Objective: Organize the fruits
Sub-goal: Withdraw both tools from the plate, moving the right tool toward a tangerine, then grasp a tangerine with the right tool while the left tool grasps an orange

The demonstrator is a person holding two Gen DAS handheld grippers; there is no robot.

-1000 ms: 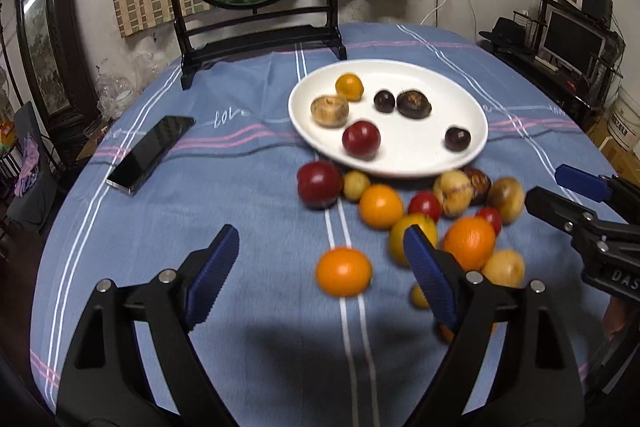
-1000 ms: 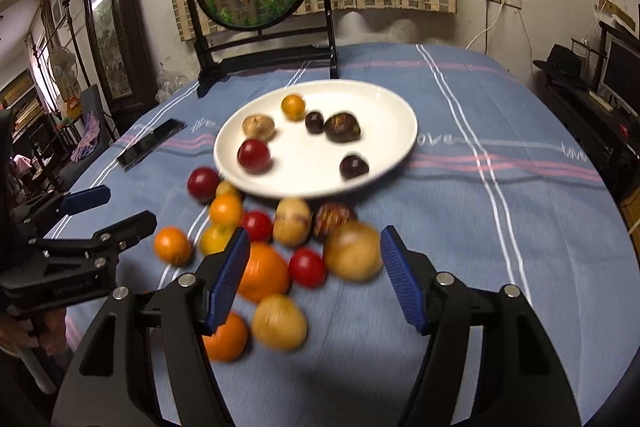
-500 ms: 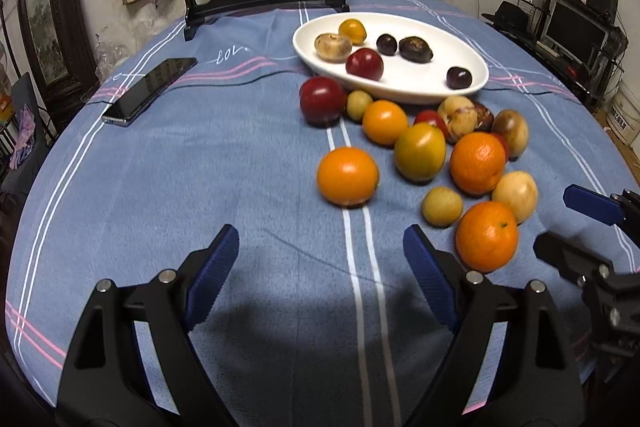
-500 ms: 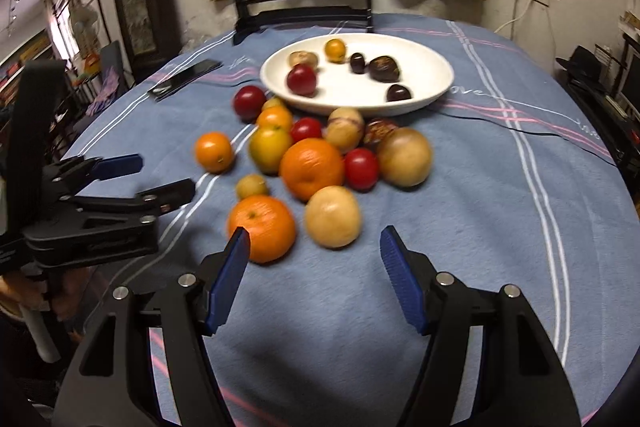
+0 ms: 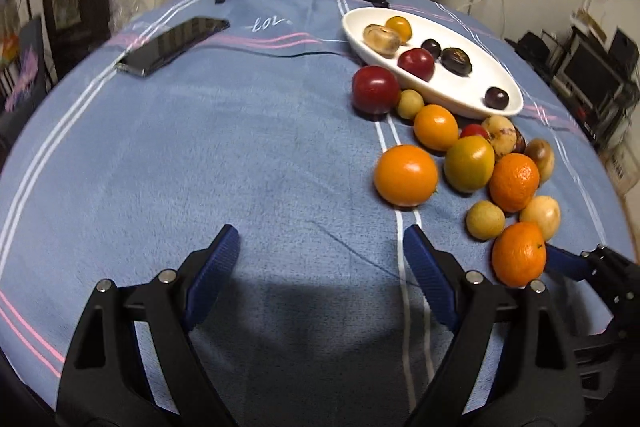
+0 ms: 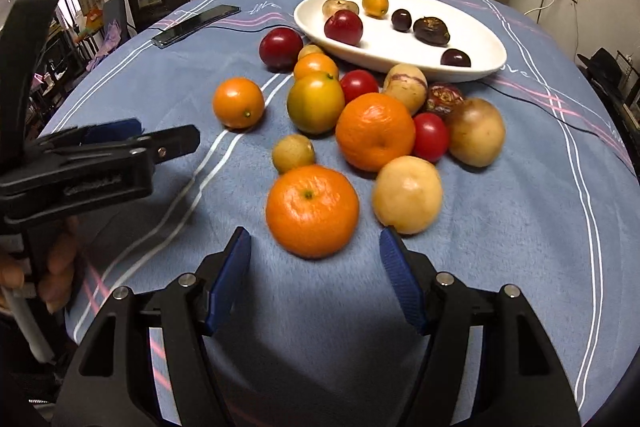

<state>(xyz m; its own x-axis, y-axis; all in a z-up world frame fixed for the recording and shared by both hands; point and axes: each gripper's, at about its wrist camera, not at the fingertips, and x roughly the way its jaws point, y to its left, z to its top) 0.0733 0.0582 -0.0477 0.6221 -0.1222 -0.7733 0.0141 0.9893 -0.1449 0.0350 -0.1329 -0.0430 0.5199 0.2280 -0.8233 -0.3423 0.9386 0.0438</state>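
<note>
Plate: six fruits in; over a dozen loose on cloth; both grippers spread, empty

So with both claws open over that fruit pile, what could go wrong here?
1. The right claw is lined up on the nearest orange, which sits beside a pale yellow fruit; closing could knock that one rolling.
2. The left claw is close to the right claw, so they could collide.
</note>
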